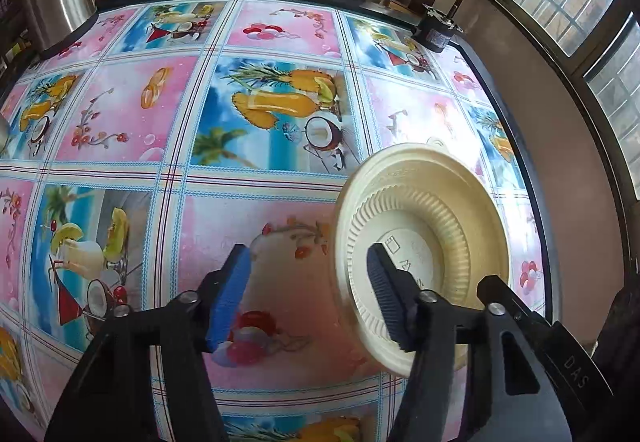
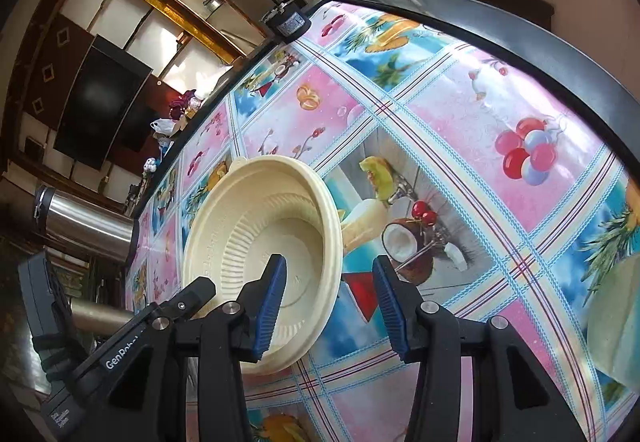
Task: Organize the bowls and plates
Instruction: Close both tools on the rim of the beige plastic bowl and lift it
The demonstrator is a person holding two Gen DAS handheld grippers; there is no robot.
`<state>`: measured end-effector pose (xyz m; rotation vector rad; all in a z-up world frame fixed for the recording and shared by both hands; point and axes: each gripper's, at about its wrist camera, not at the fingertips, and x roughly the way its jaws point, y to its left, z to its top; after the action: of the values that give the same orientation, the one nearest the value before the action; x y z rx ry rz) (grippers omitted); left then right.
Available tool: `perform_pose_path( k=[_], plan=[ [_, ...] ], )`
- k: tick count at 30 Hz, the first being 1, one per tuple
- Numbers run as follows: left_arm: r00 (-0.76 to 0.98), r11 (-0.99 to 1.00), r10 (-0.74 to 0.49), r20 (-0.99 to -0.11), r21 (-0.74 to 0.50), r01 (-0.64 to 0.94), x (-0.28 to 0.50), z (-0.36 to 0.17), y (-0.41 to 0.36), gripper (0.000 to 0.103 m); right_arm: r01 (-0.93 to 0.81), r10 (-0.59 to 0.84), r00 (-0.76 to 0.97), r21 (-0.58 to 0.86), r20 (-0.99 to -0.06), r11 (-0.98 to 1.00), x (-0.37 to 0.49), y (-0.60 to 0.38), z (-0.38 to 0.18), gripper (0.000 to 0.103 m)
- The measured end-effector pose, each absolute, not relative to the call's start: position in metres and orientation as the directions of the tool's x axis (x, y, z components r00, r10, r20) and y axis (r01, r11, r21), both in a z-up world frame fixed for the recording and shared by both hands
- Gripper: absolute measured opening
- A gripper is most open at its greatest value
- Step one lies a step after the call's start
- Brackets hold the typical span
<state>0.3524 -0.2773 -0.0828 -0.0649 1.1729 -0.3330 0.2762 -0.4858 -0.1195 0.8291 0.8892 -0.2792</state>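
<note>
Cream-coloured and ribbed, a stack of bowls [image 1: 424,242] sits tilted above the patterned oilcloth table [image 1: 256,109], at about four o'clock in the left wrist view and eight o'clock in the right wrist view [image 2: 264,238]. At least two nested rims show, so some stacking looks done; how many pieces are in it I cannot tell.

The left gripper [image 1: 308,298] has its jaws spread wide, its right finger in front of the stack's underside, its left finger over bare cloth. The right gripper [image 2: 330,306] is likewise spread, one blue pad [image 2: 272,306] inside the bowl's hollow, the other outside over the table. Neither visibly clamps the rim; what carries the stack is hidden.

At four o'clock in the right wrist view a pale green piece [image 2: 616,322] waits, probably left to gather. A steel flask [image 2: 84,226] stands at nine o'clock.
</note>
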Motion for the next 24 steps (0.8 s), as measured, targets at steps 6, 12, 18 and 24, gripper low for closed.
perform_pose_path(
  k=[6,12,18,24],
  plan=[
    [0.328,0.947,-0.295,-0.897,-0.23,0.223,0.352,-0.091,-0.277,0.021,0.55,0.099,0.617,0.518,-0.781,0.655,0.275,-0.488,-0.122,0.029],
    [0.328,0.94,-0.307,-0.893,-0.232,0.248,0.348,-0.087,-0.28,0.009,0.527,0.138,0.624,0.545,-0.769,0.653,0.275,-0.484,-0.122,0.01],
    [0.325,0.943,-0.302,-0.896,-0.232,0.237,0.341,-0.086,-0.266,0.01,0.511,0.187,0.619,0.571,-0.763,0.642,0.275,-0.478,-0.124,0.01],
    [0.33,0.955,-0.278,-0.902,-0.222,0.198,0.321,-0.084,-0.23,0.01,0.461,0.269,0.6,0.601,-0.753,0.653,0.27,-0.452,-0.127,0.009]
  ],
)
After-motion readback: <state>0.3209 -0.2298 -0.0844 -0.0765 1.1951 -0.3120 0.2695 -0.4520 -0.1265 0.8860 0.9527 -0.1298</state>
